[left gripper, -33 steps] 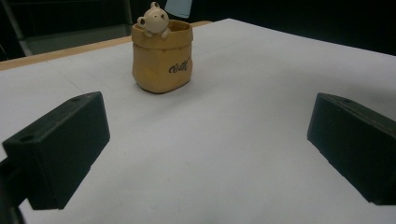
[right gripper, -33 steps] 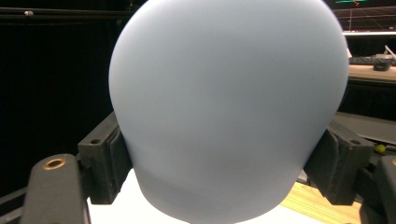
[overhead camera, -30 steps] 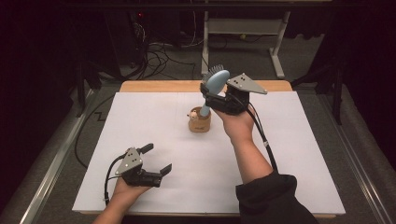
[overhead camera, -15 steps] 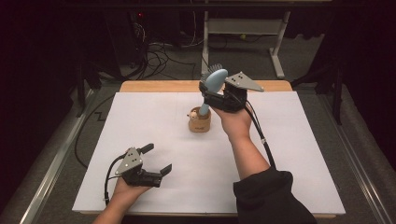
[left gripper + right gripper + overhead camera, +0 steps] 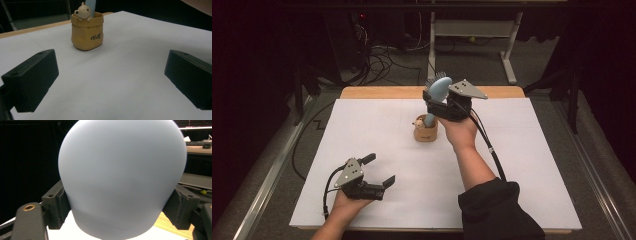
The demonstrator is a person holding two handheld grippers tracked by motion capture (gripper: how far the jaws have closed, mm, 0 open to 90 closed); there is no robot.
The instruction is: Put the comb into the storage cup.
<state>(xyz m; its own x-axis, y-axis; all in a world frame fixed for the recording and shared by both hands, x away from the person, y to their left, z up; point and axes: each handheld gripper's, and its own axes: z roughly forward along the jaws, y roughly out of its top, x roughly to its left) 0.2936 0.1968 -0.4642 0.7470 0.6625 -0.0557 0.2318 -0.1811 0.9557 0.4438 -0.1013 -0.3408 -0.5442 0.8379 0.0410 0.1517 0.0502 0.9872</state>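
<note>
**Hairbrush held at the head, handle standing in a small bear holder**

Left to right across the high view: the left tool (image 5: 381, 171) lies low over the white surface (image 5: 532, 165) near the person's edge, its jaws spread apart with nothing between them. In the left gripper view the same two black jaws frame bare surface, and the tan sack-shaped holder (image 5: 87, 31) with a bear figure on its rim stands well apart from them, farther up the surface.

At the centre, the holder (image 5: 425, 131) sits upright. The pale blue hairbrush (image 5: 438, 92) rises from it at a tilt, its handle end inside the holder's mouth and its bristled head uppermost.

To the right, the right tool (image 5: 435, 102) is clenched on the brush just below the head; in the right gripper view the smooth, rounded back of the brush (image 5: 122, 177) is pinched between both pads.

Handling, as a judgement: the brush is probably light, rigid plastic with a slick, curved back that may twist in the grip, so the narrower neck offers a surer hold. The holder looks ceramic, hence fragile and easily tipped by the leaning handle.
</note>
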